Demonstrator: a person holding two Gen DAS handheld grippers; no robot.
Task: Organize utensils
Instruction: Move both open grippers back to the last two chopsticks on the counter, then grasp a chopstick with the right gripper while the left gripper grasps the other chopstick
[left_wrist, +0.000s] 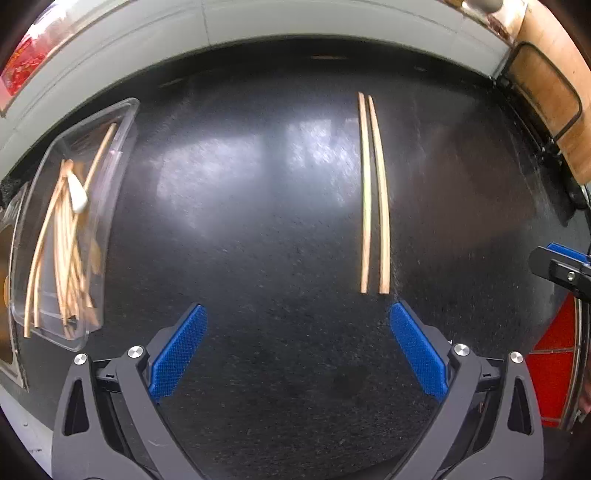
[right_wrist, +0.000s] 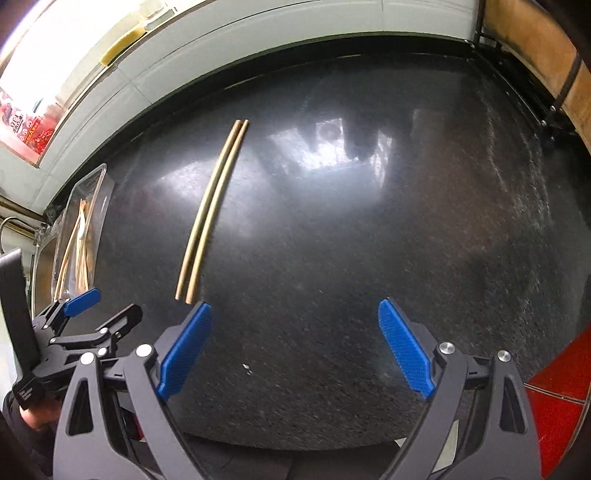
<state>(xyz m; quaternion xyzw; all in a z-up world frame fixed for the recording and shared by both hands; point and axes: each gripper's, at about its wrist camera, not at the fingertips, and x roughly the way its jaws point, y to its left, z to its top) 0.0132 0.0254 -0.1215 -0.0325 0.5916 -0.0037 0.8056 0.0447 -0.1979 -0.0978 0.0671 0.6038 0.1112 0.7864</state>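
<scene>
A pair of wooden chopsticks (left_wrist: 373, 195) lies side by side on the dark glossy countertop (left_wrist: 258, 221), well apart from the clear plastic container (left_wrist: 123, 122) at its left edge, which already holds several more chopsticks and a white-tipped utensil. The left gripper (left_wrist: 297, 347) and the right gripper (right_wrist: 295, 347) both hang over the counter with jaws spread and empty, the pair's near ends just ahead of them. The step in hand looks like picking up this last pair, which calls for lowering one gripper across both sticks, pinching them together and carrying them to the container.

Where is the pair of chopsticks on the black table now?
The pair of chopsticks lies side by side on the black table, right of centre in the left wrist view, apart from the clear container at the left edge.
</scene>
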